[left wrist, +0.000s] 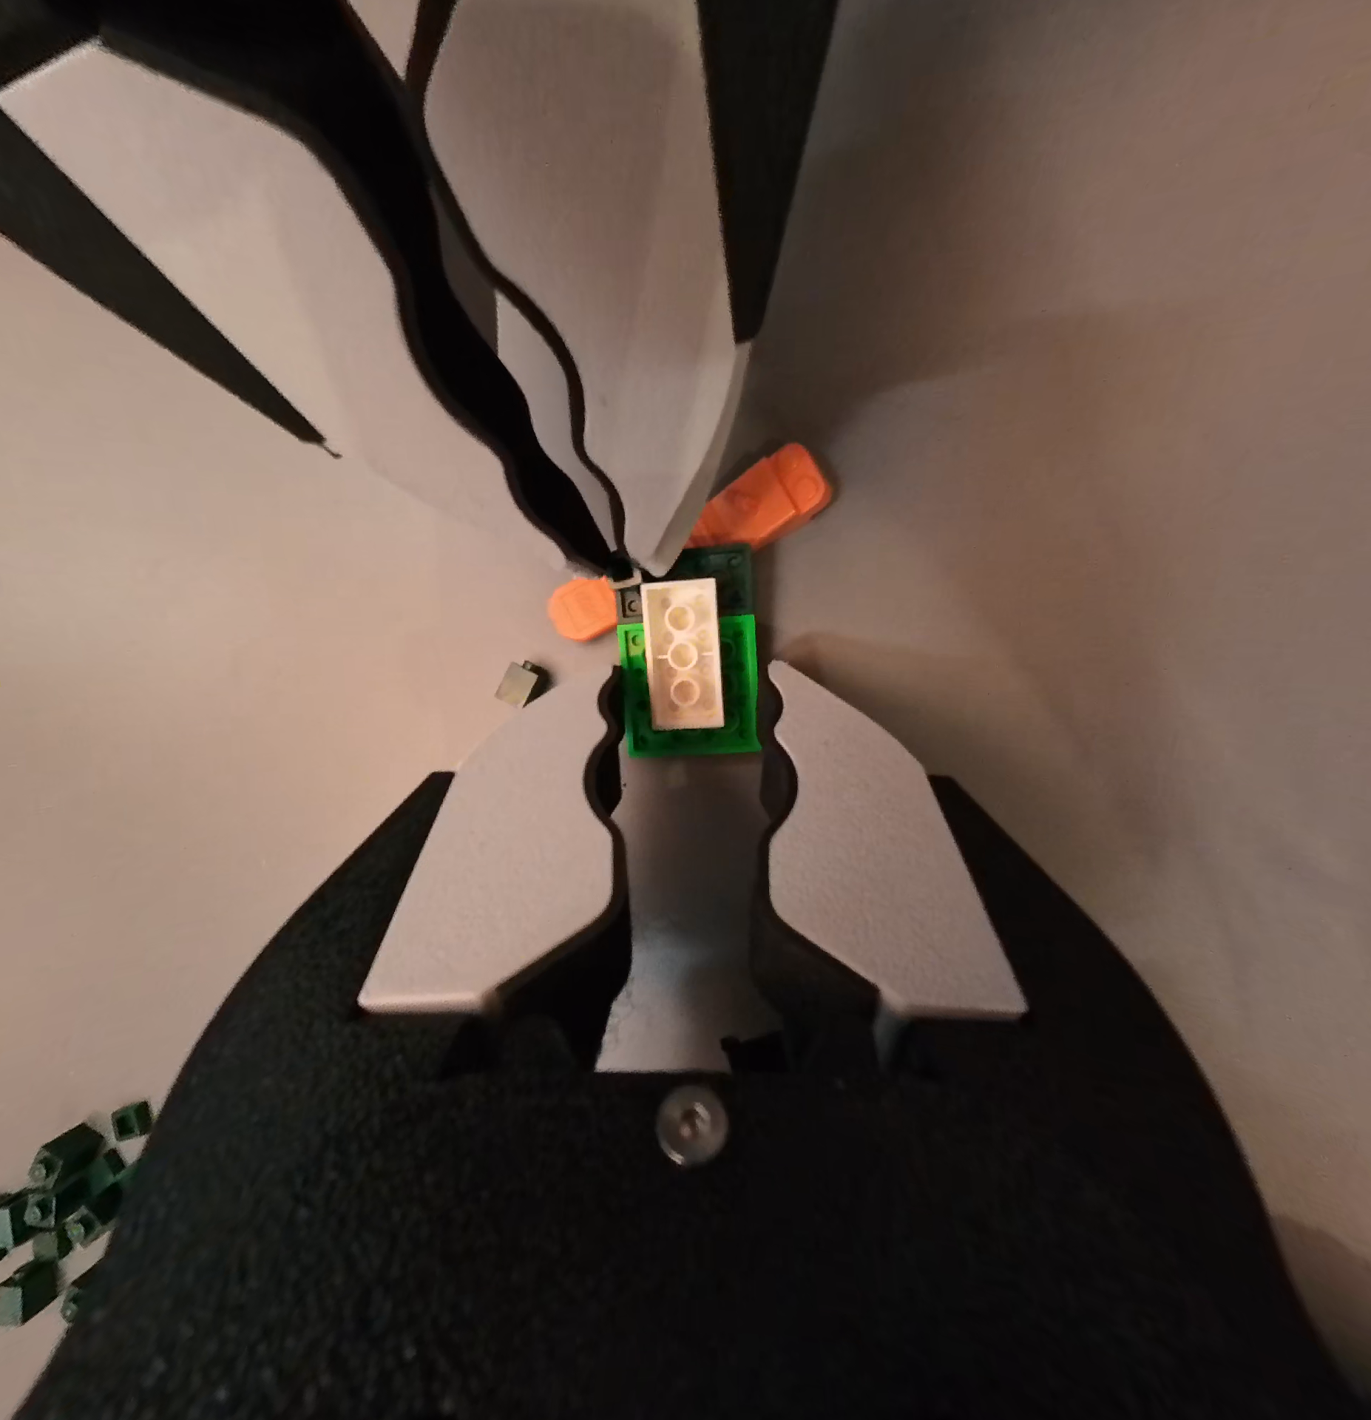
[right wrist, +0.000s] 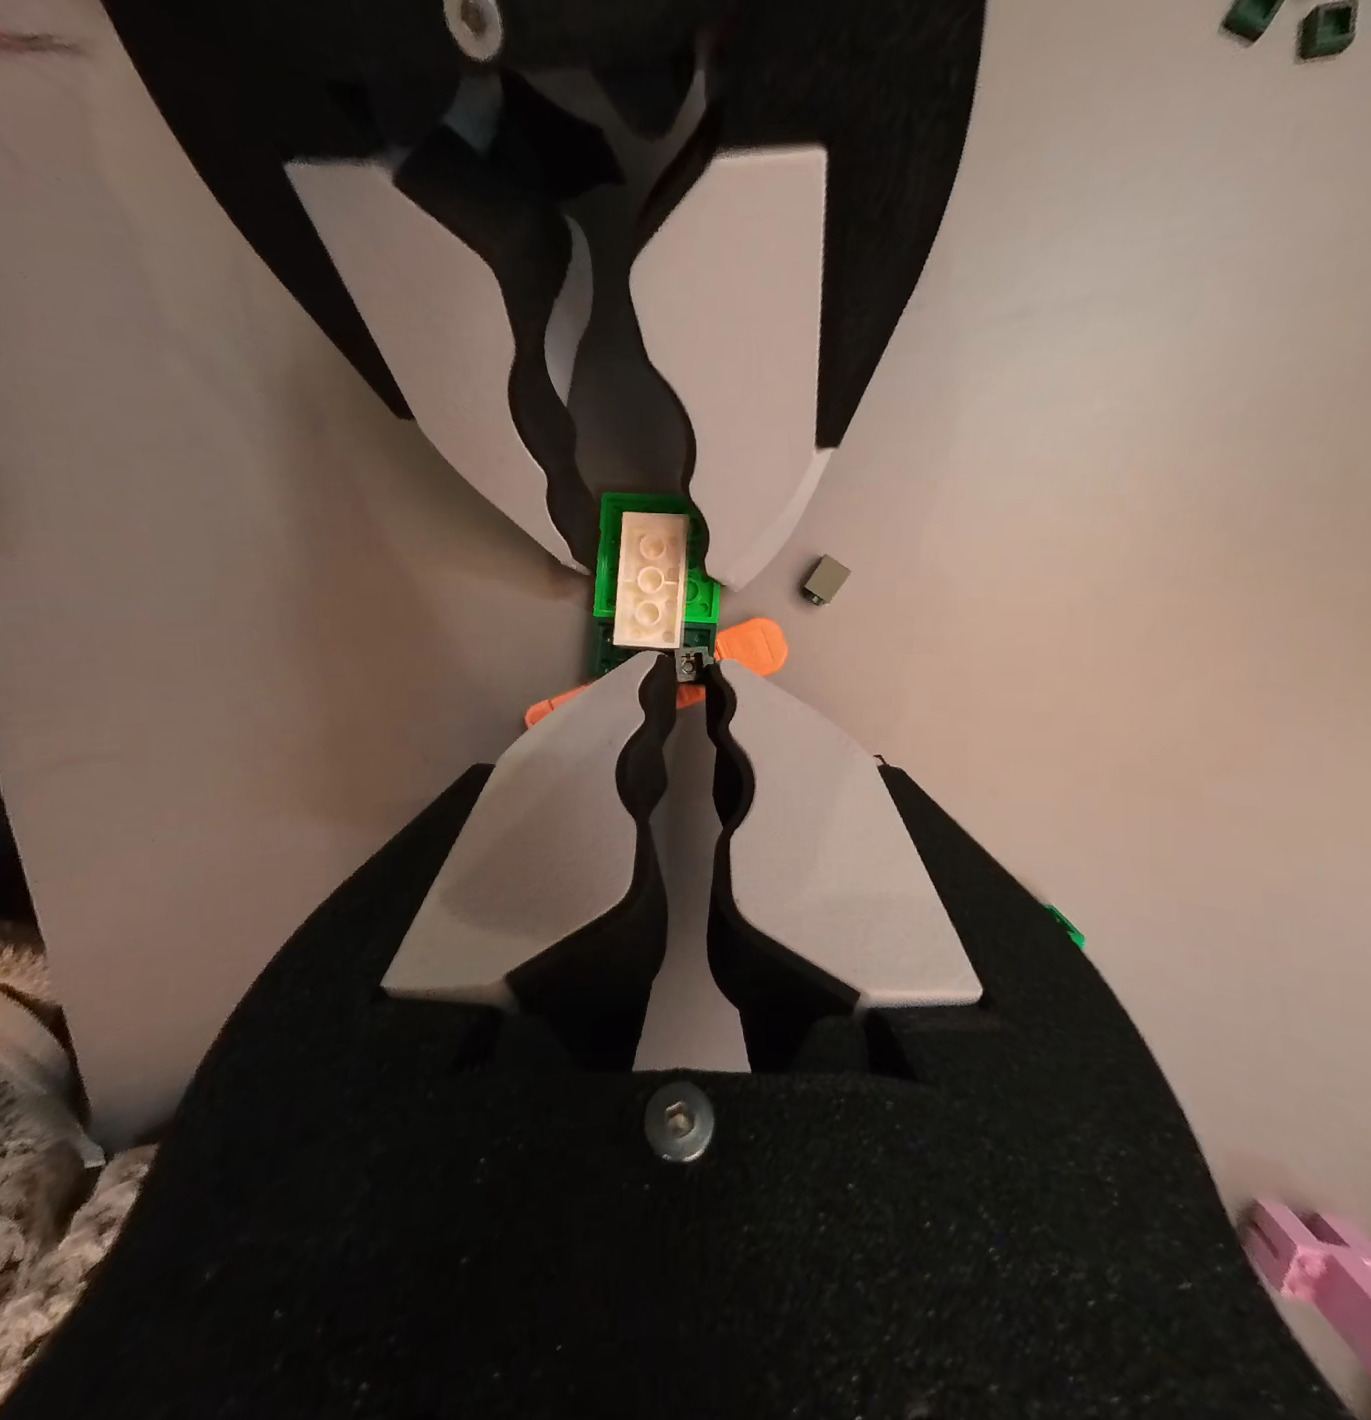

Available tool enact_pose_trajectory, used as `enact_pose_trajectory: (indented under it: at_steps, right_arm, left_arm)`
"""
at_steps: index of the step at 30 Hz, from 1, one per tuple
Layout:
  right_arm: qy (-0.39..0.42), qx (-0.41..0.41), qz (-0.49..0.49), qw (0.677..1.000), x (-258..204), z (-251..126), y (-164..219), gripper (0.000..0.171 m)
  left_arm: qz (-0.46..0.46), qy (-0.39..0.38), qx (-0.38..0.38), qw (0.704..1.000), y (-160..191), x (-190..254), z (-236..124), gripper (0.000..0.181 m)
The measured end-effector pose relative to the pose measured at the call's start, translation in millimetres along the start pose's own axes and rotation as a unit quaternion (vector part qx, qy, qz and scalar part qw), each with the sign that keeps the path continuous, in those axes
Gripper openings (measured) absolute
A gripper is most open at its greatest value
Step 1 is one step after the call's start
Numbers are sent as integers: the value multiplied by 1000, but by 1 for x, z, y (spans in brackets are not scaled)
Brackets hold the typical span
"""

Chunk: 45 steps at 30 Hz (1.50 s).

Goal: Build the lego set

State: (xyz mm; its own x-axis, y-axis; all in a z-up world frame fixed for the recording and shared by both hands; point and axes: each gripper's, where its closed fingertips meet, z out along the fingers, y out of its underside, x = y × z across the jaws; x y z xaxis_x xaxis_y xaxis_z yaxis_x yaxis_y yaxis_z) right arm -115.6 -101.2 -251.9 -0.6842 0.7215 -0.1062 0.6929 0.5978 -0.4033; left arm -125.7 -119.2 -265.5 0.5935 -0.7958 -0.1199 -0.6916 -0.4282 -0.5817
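Note:
A small lego assembly sits between both grippers: a bright green plate (left wrist: 744,691) and a dark green plate (left wrist: 736,572), with a white brick (left wrist: 682,653) on them, its hollow underside facing the camera. Orange pieces (left wrist: 759,499) stick out from under it. My left gripper (left wrist: 690,676) is shut on the sides of the bright green plate (right wrist: 609,538). My right gripper (right wrist: 684,665) comes from the opposite side and is shut on a small grey piece (right wrist: 688,662) held against the assembly's dark green end. In the left wrist view the right gripper (left wrist: 629,568) shows from above.
The white table (left wrist: 1128,615) carries a loose small grey brick (left wrist: 523,682), also in the right wrist view (right wrist: 827,578). Several dark green bricks (left wrist: 45,1206) lie in a pile. A pink piece (right wrist: 1320,1260) and a green piece (right wrist: 1066,933) lie near my right gripper. A rug (right wrist: 22,1152) shows past the table edge. The tips of both grippers are at nearly the same place.

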Motion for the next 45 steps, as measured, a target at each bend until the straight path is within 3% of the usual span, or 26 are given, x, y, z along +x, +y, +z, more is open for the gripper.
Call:
enact_pose_trajectory:
  at_steps: [16,32,37,45]
  right_arm:
    - [27,16,16,999,0,-1,1,7]
    - [72,10,128,989,0,1,3,8]
    - [73,30,86,993,0,2,3,8]
    - [86,58,131,986,2,2,1,8]
  left_arm:
    - [-10,10,11,1000,-1,2,0,32]
    - [-18,1,5,1000,0,1,3,32]
    - [-13,0,3,1000,0,2,4,32]
    - [-27,4,16,999,1,3,4,32]
